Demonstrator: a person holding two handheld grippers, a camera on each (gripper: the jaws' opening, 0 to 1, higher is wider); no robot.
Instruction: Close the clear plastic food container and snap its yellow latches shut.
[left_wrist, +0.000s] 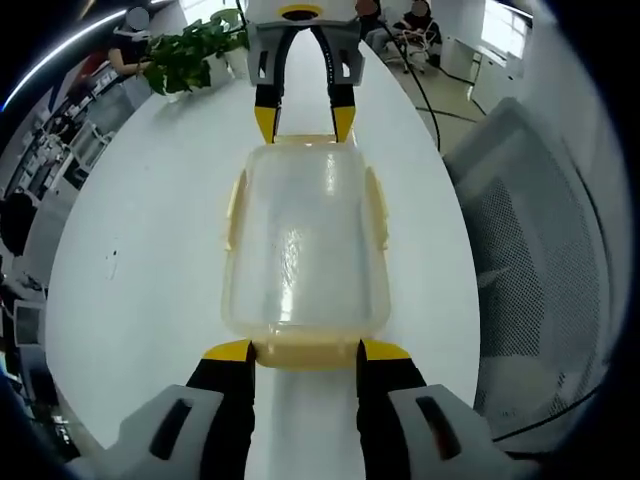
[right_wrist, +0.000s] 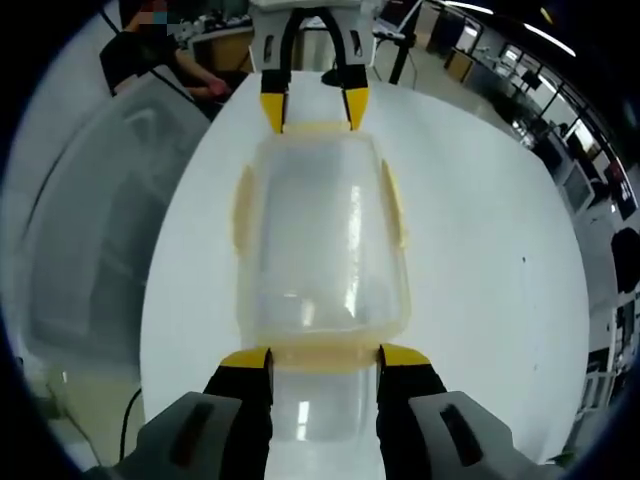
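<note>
White table (left_wrist: 150, 230), potted plant (left_wrist: 195, 50) at its far end, mesh chair (left_wrist: 530, 260) beside

The container (left_wrist: 305, 240) looked like clear, slightly cloudy plastic, its lid smooth and glossy with bright streaks of reflected light. Its latches (left_wrist: 376, 205) were pale yellow, semi-translucent plastic. The worktop (left_wrist: 150, 230) was smooth white with a soft sheen. The left tongs (left_wrist: 305, 352) and right tongs (right_wrist: 325, 358) had matt black arms, yellow plastic-looking tips and grey housings.
</note>
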